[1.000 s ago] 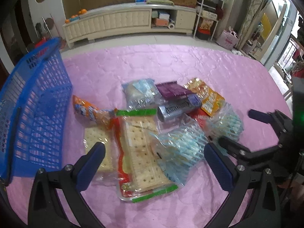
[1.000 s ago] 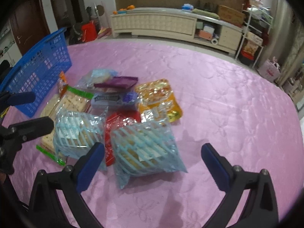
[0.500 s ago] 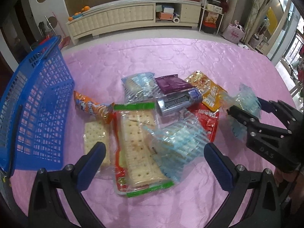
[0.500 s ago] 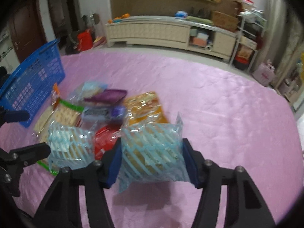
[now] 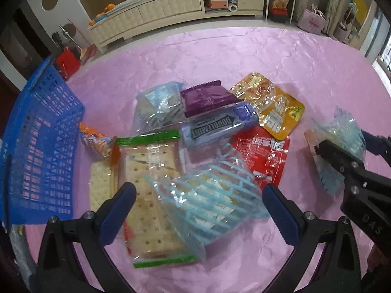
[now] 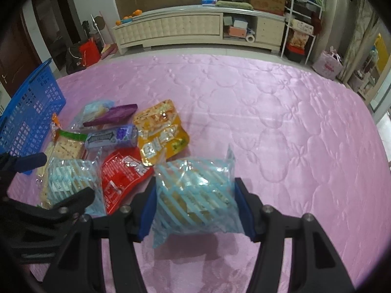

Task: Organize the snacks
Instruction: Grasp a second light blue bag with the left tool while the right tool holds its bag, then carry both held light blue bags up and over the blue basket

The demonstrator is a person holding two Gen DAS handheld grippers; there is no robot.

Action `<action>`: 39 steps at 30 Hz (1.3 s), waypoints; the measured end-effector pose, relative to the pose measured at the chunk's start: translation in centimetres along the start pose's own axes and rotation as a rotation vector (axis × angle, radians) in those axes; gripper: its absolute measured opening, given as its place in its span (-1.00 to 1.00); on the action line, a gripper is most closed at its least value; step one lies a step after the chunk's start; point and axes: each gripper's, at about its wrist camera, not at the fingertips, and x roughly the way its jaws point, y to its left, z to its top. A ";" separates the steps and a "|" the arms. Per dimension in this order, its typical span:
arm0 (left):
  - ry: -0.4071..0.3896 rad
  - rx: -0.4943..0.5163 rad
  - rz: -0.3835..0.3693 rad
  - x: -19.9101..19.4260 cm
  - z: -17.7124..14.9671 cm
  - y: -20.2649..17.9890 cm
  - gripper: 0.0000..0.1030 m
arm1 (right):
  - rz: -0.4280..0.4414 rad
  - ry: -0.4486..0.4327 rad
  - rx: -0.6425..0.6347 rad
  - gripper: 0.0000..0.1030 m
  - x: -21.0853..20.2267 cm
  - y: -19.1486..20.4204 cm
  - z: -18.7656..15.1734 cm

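Two claw pads of the right claw [image 6: 196,211] clamp a blue-striped snack bag [image 6: 195,200].

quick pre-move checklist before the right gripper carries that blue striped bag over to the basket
1. Right gripper clamped on the blue striped bag: ok, both pads press its sides.
2. Bag clear of the pile: ok, it sits apart from the red packet.
3. Bag lifted off the pink cloth: cannot tell.
4. Blue basket reachable and open: ok, it stands at the left of the pile; its contents cannot be seen.
5. Left gripper out of the path: not ok, it hovers open over the second striped bag, between the held bag and the basket.
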 end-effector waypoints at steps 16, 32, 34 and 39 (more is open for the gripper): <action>0.005 -0.044 0.002 0.7 0.0 -0.8 0.52 | -0.009 0.022 0.009 0.23 0.5 -0.2 -0.1; -0.109 -0.076 -0.163 -6.1 -4.7 5.5 0.38 | -0.025 -0.024 0.022 0.23 -4.1 2.4 -1.9; -0.132 -0.079 -0.178 -7.5 -5.4 6.4 0.38 | -0.033 -0.027 0.011 0.23 -5.0 3.5 -2.2; -0.175 -0.085 -0.197 -10.6 -6.7 8.4 0.38 | -0.007 -0.041 0.002 0.23 -7.8 6.4 -1.6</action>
